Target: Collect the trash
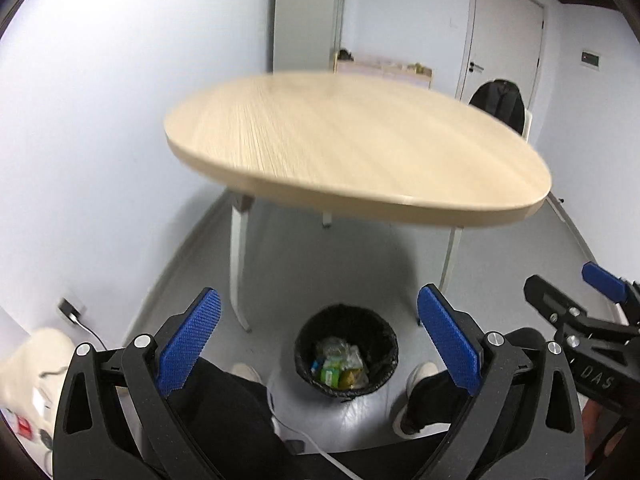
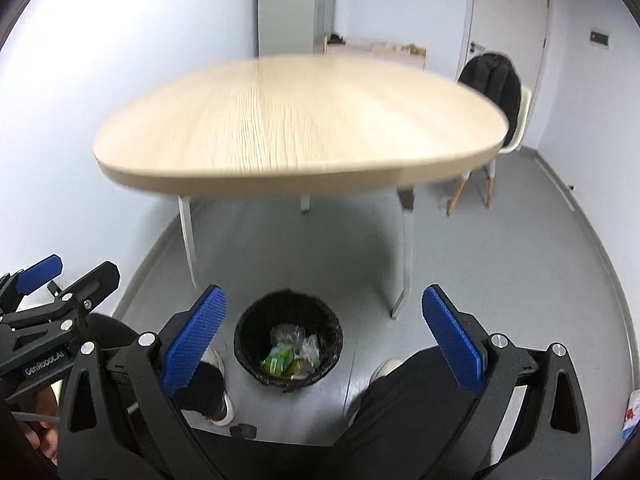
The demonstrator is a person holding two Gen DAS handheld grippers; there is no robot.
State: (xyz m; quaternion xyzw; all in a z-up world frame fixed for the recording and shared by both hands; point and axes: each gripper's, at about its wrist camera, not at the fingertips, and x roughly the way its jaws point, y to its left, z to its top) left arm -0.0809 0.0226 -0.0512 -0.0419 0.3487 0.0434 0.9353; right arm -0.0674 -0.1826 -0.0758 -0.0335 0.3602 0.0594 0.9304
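The left tongs [image 1: 318, 342] are hanging with their blue, knurled pads spread wide apart and gripping nothing; the right tongs [image 2: 324, 342] are gaping just the same, empty. Each pair is showing at the edge of the other's view, side by side and apart.

Below and between both pairs, a round black bin [image 1: 346, 350] is standing on the smooth grey floor [image 2: 500, 280], lined with a crinkled black bag. The trash [image 2: 294, 354] is lying inside it: a green carton, clear crumpled wrappers and a yellowish packet, heaped together at the bottom.

The person's legs in dark trousers [image 2: 412, 396] and pale shoes [image 1: 418, 376] are flanking the bin on either side, close to its wall. A white cable [image 1: 320, 446] is trailing across the floor near the feet.

Beyond the bin, a rounded bench [image 2: 300, 120] of pale wood grain is standing on slim white legs, its top bare and blurred. Behind it, a chair [image 2: 496, 92] with a dark jacket draped over its back is sitting by a white door [image 1: 504, 36], and a low light-wood shelf [image 1: 384, 68] is leaning against the far wall.
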